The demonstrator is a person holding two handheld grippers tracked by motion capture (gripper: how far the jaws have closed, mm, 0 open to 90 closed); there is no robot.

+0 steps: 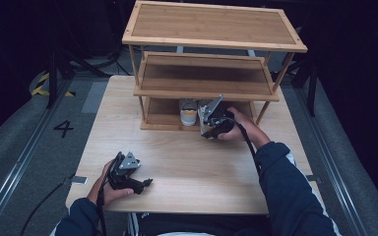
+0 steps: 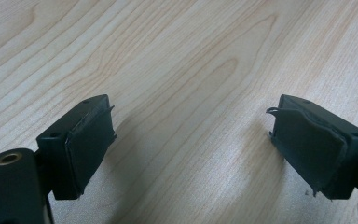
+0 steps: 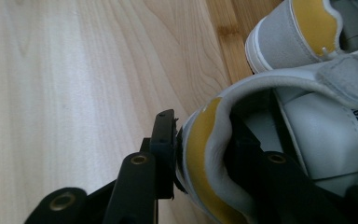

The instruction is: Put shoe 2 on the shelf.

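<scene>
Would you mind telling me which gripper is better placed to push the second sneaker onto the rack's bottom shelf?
The right gripper. It is shut on the heel collar of the sneaker at the front of the bottom shelf, beside the other sneaker. The left gripper rests open over bare table, near the person.

In the high view, the white sneaker with yellow heel tab (image 1: pixel 189 114) on the bottom level of the three-tier bamboo shoe rack (image 1: pixel 211 64) is mostly hidden under the middle shelf; only its heel end shows. The 2nd matching white sneaker (image 3: pixel 317 116) is cut off by the right gripper view's edges, its tongue print readable only as "TOPSTA", w/ the inner jaw of the right gripper (image 3: pixel 205 140) hidden inside its collar.
</scene>
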